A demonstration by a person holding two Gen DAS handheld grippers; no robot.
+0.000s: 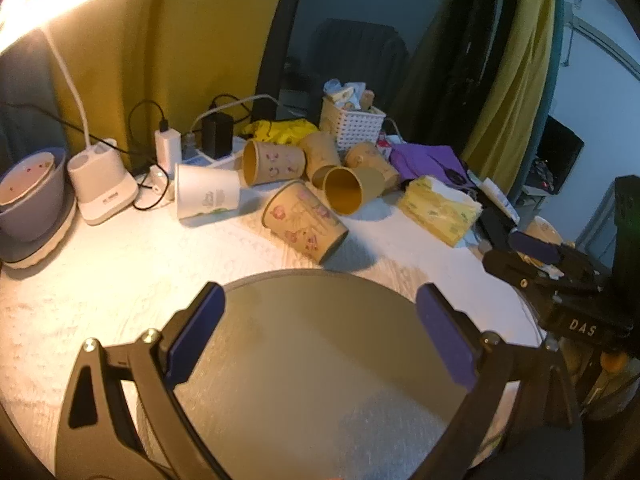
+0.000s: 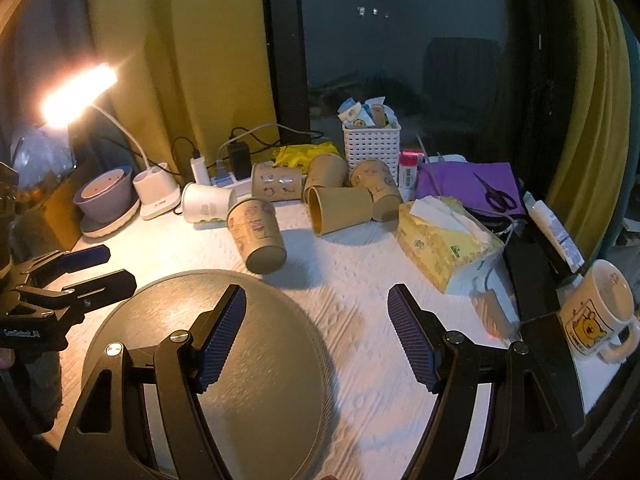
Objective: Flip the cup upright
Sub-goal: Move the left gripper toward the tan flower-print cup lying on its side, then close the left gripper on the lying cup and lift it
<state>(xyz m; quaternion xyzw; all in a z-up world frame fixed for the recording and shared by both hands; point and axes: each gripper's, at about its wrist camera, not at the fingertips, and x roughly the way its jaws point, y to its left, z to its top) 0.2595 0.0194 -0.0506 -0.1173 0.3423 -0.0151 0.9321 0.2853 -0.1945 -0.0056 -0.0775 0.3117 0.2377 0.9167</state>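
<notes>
On the tabletop (image 2: 360, 280), beyond the round disc (image 2: 240, 360), the nearest cup (image 2: 256, 236) lay on its side. Both tools, left (image 1: 320, 336) and right (image 2: 316, 336), hovered open and empty. Reaching seemed the step; next, a grip across its wall.

A lit lamp (image 2: 80, 92) shines over the desk (image 2: 360, 280). A tissue pack (image 2: 448, 240) lies near a white basket (image 2: 372, 146), purple cloth (image 2: 468, 184), scissors (image 2: 496, 194) and a cartoon mug (image 2: 600, 308).
</notes>
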